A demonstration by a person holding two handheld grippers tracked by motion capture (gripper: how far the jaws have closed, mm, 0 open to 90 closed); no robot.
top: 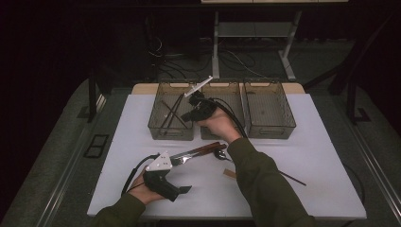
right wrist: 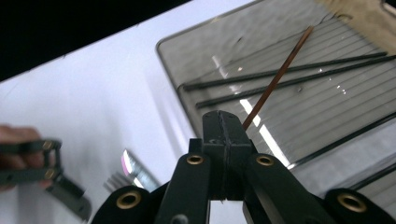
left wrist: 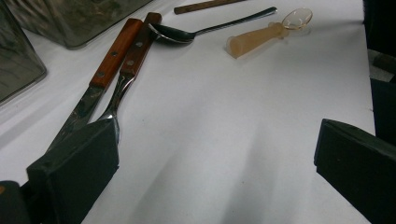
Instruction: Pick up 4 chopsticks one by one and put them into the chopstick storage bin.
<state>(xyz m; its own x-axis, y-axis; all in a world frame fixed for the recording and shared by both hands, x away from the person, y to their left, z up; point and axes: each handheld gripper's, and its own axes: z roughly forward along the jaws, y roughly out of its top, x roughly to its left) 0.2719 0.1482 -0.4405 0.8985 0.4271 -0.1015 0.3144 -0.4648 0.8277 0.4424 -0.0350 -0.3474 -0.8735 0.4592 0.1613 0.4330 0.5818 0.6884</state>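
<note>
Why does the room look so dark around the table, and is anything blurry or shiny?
High view: light falls on the white table alone, the floor is dim. Left gripper view: glare streaks the knife blade, and the near jaws look soft. Right gripper view: bright reflections stripe the bin floor.

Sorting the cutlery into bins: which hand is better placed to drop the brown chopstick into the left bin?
Right. The right gripper is shut on the brown chopstick over the left bin, where dark chopsticks already lie. The left gripper, open, rests on the table near the knife.

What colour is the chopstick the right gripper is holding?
Reddish brown chopstick, clearest in the right gripper view, pinched by the right gripper.
</note>
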